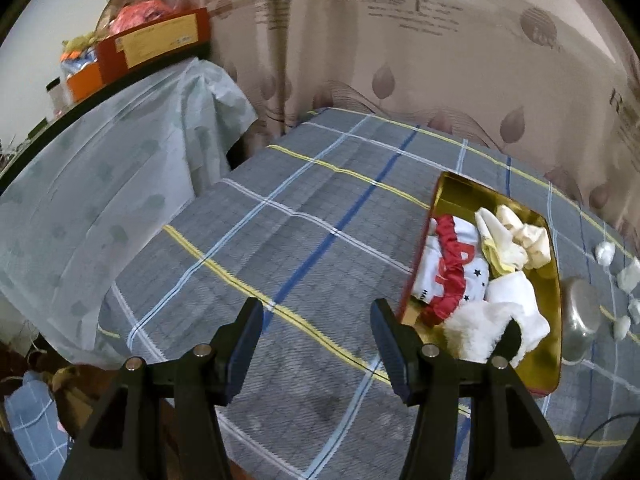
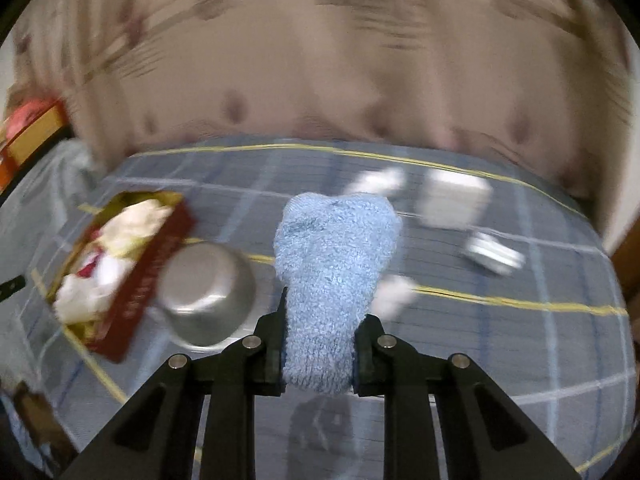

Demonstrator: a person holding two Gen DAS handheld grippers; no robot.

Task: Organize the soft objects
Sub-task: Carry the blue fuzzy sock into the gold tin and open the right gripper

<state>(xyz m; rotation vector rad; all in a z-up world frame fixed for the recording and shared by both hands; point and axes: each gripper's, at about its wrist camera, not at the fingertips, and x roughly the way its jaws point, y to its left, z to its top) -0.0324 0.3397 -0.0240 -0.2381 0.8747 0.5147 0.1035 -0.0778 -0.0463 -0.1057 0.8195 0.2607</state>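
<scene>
- Grey plaid bedsheet (image 1: 304, 240) with yellow, white and blue stripes covers the bed, and a beige curtain (image 1: 400, 60) printed with mauve leaves and lettering hangs close behind it.
- Off to the far left a pale translucent cloth cover (image 1: 100, 184) drapes over some furniture, with a red-and-yellow cardboard box (image 1: 156, 44) sitting on top.
- On the sheet lies a rectangular gold-lined tin with red outer walls (image 1: 452, 192), open at the top.
- Inside the tin are a white garment with red trim and small black stars (image 1: 448, 264), cream and pale yellow cloths (image 1: 508, 240) bunched at the far end, and a fluffy white sock (image 1: 504, 312) at the near end.
- A round silvery metal bowl (image 2: 208, 292) sits on the sheet just beside the tin's red wall.
- Small white wads (image 1: 606, 254), too blurred to identify, lie scattered on the sheet beyond the bowl, well apart from the tin.
- The left gripper (image 1: 316, 332) hangs above the bare sheet just beside the tin's near corner, its fingers spread wide with nothing between them.
- The right gripper (image 2: 320, 348) has its fingers pressed against both sides of a fluffy light blue sock (image 2: 336, 248), which sticks forward above the sheet, to the right of the bowl.
- The right wrist view is heavily motion-blurred.
</scene>
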